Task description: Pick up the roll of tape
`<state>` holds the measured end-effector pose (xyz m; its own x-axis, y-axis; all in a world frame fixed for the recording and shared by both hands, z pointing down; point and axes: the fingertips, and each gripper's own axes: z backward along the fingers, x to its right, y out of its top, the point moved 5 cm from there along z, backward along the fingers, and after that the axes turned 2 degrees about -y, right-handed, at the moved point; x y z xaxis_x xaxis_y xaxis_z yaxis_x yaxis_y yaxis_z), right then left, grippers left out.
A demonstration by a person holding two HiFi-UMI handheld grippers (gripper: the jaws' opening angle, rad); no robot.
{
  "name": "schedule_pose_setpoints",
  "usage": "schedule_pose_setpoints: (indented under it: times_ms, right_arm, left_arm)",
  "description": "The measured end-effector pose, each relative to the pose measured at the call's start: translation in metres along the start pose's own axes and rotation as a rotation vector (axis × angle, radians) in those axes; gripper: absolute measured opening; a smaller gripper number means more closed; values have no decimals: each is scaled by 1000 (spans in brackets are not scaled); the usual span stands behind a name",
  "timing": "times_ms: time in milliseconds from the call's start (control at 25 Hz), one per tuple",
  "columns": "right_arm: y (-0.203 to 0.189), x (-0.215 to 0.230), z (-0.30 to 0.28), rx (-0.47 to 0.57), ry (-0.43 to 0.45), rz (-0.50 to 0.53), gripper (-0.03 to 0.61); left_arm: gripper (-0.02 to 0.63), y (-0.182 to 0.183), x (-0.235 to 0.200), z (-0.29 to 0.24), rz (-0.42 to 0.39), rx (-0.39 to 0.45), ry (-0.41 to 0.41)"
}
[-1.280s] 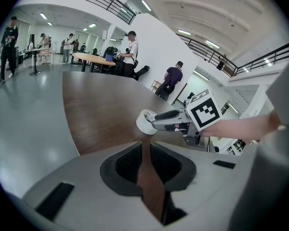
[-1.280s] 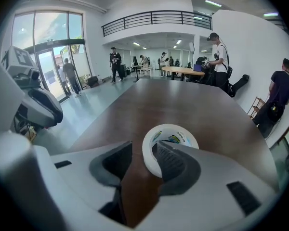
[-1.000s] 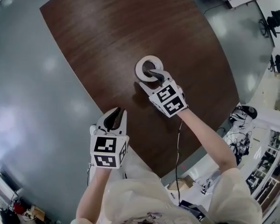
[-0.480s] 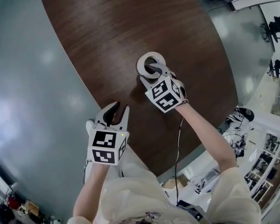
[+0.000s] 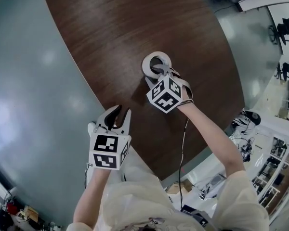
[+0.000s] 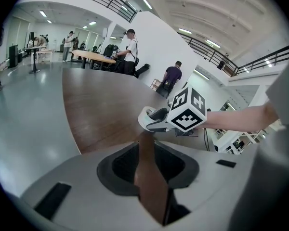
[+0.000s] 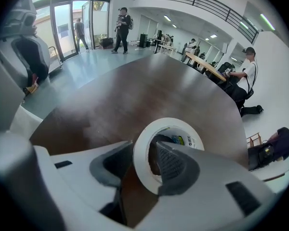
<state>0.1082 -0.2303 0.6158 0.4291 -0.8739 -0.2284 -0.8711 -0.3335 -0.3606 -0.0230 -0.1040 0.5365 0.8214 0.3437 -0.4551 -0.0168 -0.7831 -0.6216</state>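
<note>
Tape roll (image 5: 146, 64) mid-table (image 5: 135, 28), well off all edges

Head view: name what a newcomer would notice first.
The white roll of tape lies flat on the dark wooden table, and the right gripper straddles its wall, one jaw inside the hole, jaws closing. The left gripper hangs open and empty at the table's near edge.

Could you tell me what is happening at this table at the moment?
A person is working at a dark brown wooden table with a hand-held claw in each hand. The right claw straddles the wall of a white roll of tape, one jaw in its hole and one outside, and the jaws are closing on it. The roll lies flat, not yet lifted. The left claw hangs open and empty by the table's edge.
</note>
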Motion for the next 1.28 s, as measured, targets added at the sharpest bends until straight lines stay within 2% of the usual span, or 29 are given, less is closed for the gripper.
schedule_pose_setpoints:
  times_ms: [240,600,760,1080,1280]
  right_arm:
    - [1,-4,0,-39,7,48,117]
    - [-2,-7,3,-70,53,-5,96]
    - [1,-11,3,-76,70,-57,91]
    - [2,-29,11,-24,48,-184,91]
    - [9,-46,20,6,27,-234,91]
  left_arm:
    - [95,-1,-1,5,7,2,3]
    - [95,-9,-3,22,18,15,14]
    - [95,-10,-6,31,24,18,15]
    - [94,-18,-11,54,21,32,12]
    - [94,-19,-13,70,47,40,-15]
